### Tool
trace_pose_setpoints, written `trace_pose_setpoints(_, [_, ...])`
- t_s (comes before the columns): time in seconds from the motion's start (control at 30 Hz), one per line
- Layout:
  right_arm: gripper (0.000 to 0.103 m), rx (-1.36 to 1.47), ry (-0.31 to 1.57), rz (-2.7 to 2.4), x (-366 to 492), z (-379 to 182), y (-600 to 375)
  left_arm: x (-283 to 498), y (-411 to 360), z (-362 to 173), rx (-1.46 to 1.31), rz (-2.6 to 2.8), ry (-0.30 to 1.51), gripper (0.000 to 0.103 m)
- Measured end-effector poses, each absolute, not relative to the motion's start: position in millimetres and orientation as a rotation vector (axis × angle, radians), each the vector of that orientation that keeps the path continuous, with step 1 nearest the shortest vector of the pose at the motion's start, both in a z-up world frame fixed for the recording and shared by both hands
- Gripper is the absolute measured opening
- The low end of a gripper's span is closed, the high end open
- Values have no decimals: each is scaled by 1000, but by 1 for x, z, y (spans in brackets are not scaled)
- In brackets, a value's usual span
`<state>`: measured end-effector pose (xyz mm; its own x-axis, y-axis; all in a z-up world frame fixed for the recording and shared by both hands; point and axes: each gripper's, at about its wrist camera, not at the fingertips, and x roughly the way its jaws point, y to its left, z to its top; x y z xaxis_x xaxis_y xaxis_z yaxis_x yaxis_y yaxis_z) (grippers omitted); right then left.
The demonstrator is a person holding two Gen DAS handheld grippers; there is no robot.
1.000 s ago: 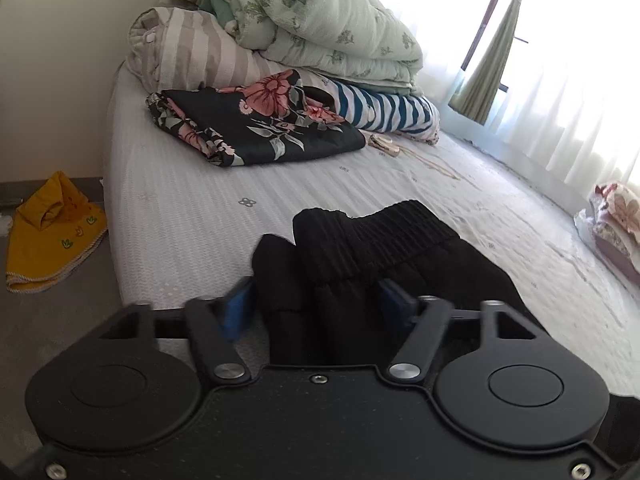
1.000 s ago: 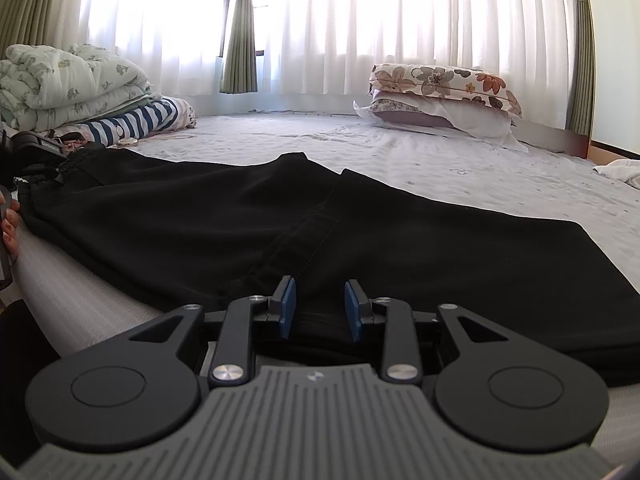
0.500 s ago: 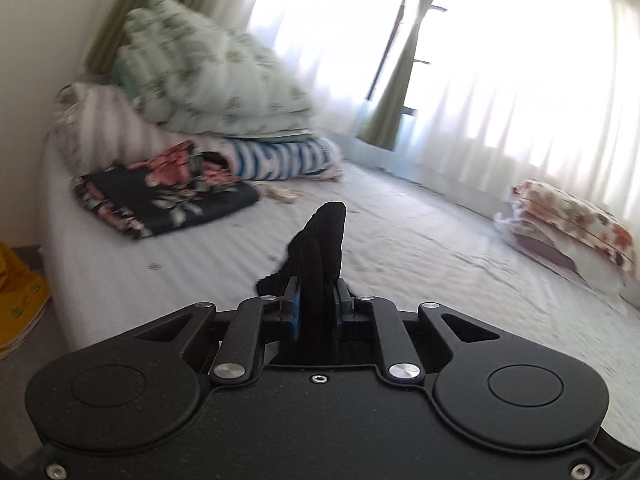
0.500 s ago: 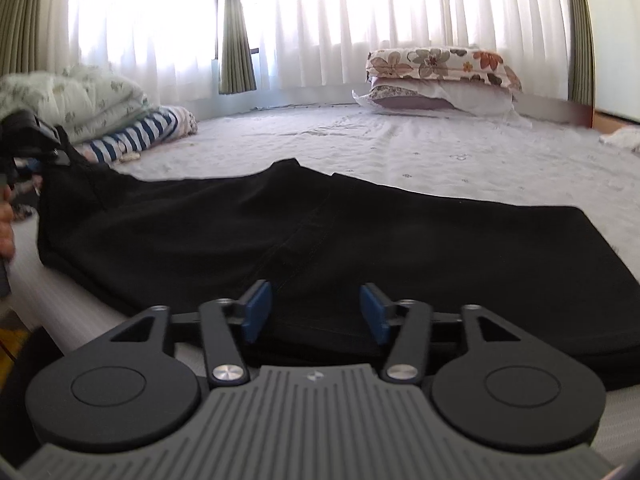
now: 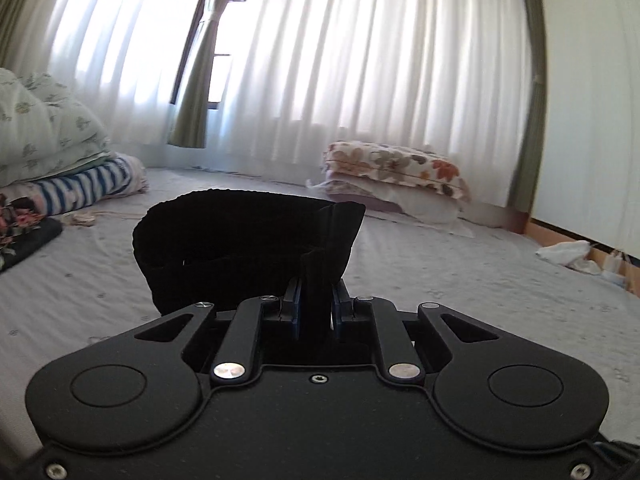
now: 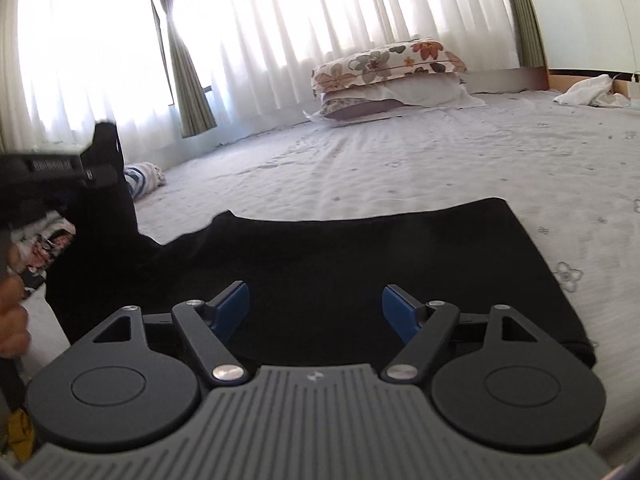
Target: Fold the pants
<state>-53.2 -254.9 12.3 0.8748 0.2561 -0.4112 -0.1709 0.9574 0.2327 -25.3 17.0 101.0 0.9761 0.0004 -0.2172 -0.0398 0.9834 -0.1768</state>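
Left gripper (image 5: 314,306): clamped tight on a bunched fold of the black pants (image 5: 248,244), waistband end lifted clear of the bed (image 5: 460,292).
Right gripper (image 6: 316,312): jaws spreading wide, blue pads well apart, the cloth below and between them but not pinched.
Pants, right view: pants (image 6: 360,264) lie flat across the near part of the mattress; left end rises toward the other gripper (image 6: 60,168).
Hand (image 6: 12,312): partly seen at left edge, on that gripper's handle.
Background: floral pillow (image 6: 390,62) stacked by the white curtains (image 6: 300,32); striped bedding (image 5: 80,190) and quilt (image 5: 44,136) at far left.
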Motion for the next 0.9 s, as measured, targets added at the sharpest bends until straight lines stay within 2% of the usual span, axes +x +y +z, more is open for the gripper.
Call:
trace_pose_setpoints(0.1, [85, 208, 491, 208, -55, 3, -263, -25, -18, 116, -165, -120, 223, 14])
trace_pose_setpoints(0.23, [84, 208, 445, 177, -75, 1, -273, -24, -76, 115, -85, -290, 275, 14])
trace_pose_setpoints(0.4, [84, 190, 427, 94, -96, 4, -297, -18, -149, 81, -1, -445, 427, 14])
trace_pose_setpoints(0.53, [84, 194, 450, 29, -111, -1, -321, -9, -173, 50, 14, -492, 577, 18])
trace_pose_setpoints(0.63, [84, 216, 454, 2, -116, -5, -333, -2, -164, 35, -23, -533, 665, 32])
trace_pose_setpoints(0.7, [84, 229, 448, -1, -116, -6, -335, -10, -147, 42, -43, -562, 637, 43])
trace_pose_setpoints(0.77, [84, 233, 440, 1, -112, -4, -333, -21, -134, 53, -32, -562, 587, 65])
trace_pose_setpoints(0.83, [84, 240, 425, 12, -108, -2, -331, -32, -116, 66, -17, -532, 530, 72])
trace_pose_setpoints(0.9, [84, 263, 406, 35, -105, -1, -327, -43, -94, 78, -15, -471, 490, 73])
